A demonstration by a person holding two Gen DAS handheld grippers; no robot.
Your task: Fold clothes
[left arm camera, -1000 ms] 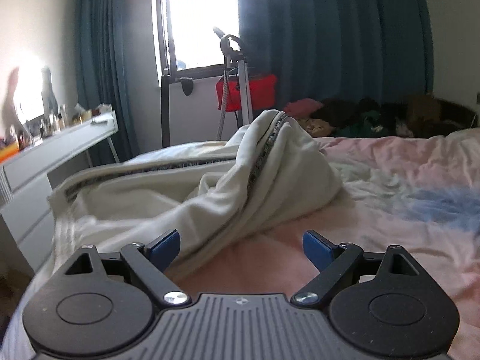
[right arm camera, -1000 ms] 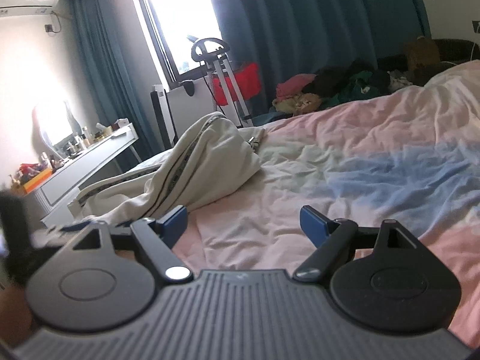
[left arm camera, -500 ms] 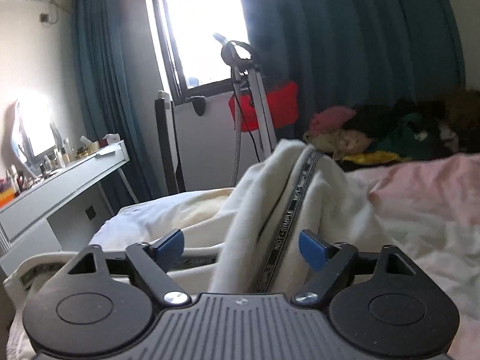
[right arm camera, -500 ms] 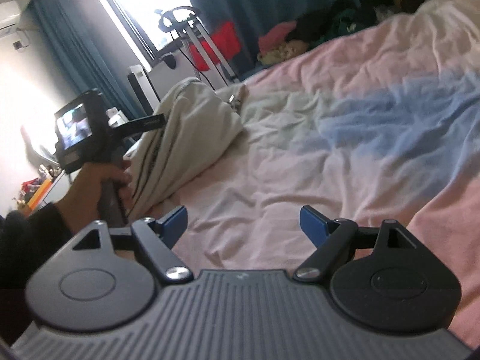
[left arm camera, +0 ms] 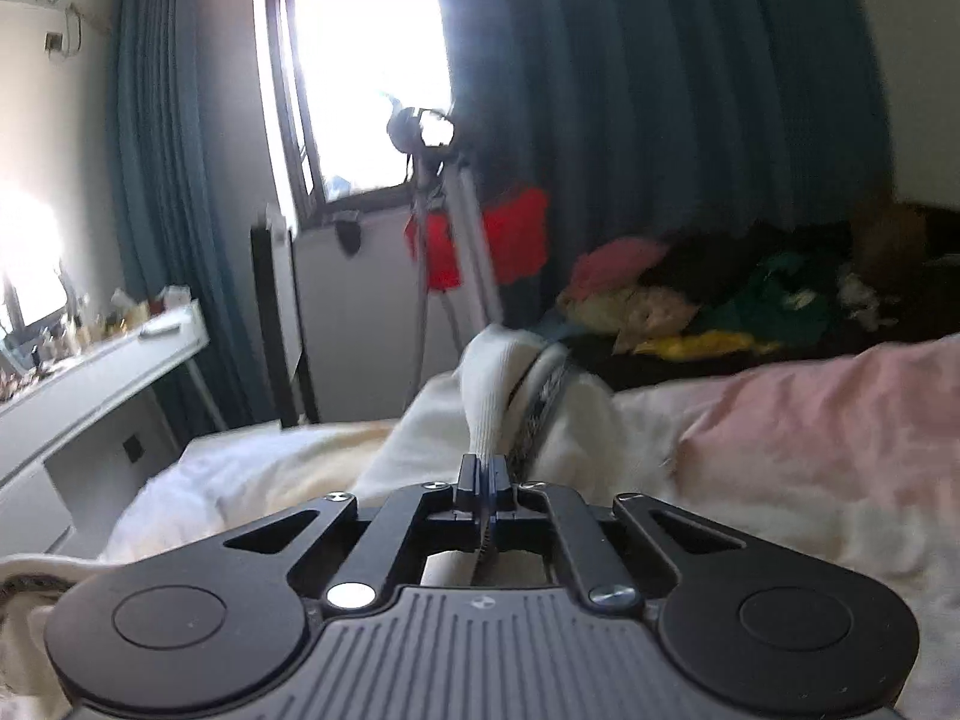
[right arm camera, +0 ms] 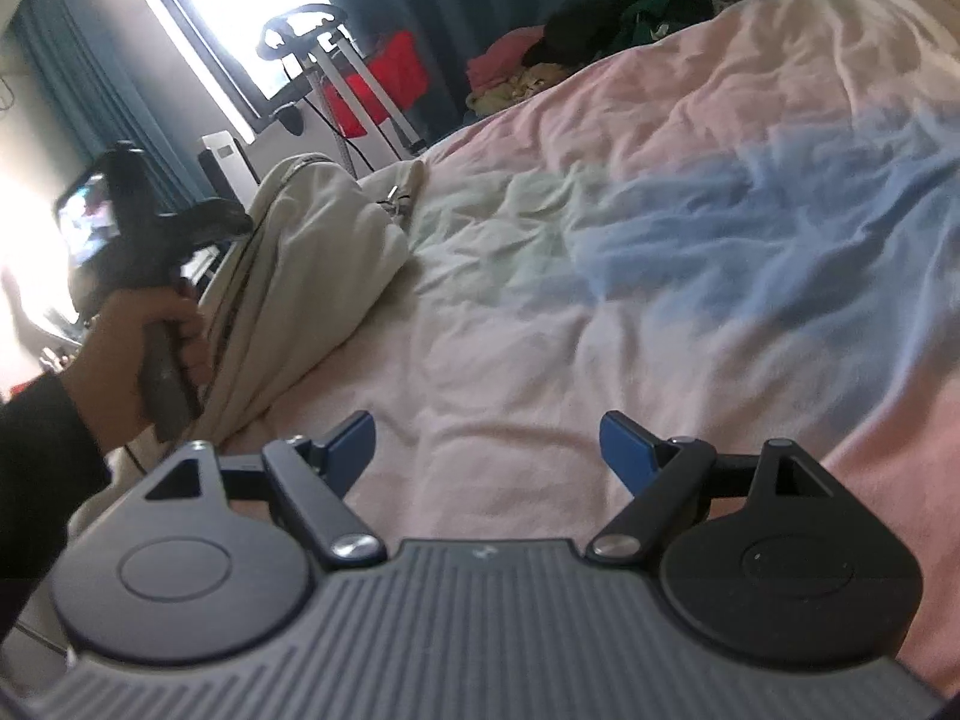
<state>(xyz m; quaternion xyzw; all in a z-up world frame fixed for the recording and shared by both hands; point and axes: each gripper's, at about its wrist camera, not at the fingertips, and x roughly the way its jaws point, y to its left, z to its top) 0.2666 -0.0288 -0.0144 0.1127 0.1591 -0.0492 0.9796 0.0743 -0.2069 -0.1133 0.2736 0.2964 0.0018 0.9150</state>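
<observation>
A cream garment with a dark printed stripe [left arm camera: 498, 396] lies crumpled on the bed's left side; it also shows in the right wrist view [right arm camera: 312, 252]. My left gripper [left arm camera: 487, 474] is shut on a raised fold of the garment next to the stripe. In the right wrist view the left gripper's handle [right arm camera: 150, 276] is in a hand beside the garment. My right gripper [right arm camera: 487, 450] is open and empty, low over the pink and blue bedsheet [right arm camera: 660, 228], to the right of the garment.
A white desk with small items [left arm camera: 90, 372] stands left of the bed. A metal stand [left arm camera: 444, 240] and a red bag [left arm camera: 504, 240] stand by the window. A pile of coloured clothes [left arm camera: 750, 300] lies beyond the bed's far edge.
My left gripper moved forward onto the garment's raised fold and closed on it. My right gripper stayed open and tilted down toward the sheet.
</observation>
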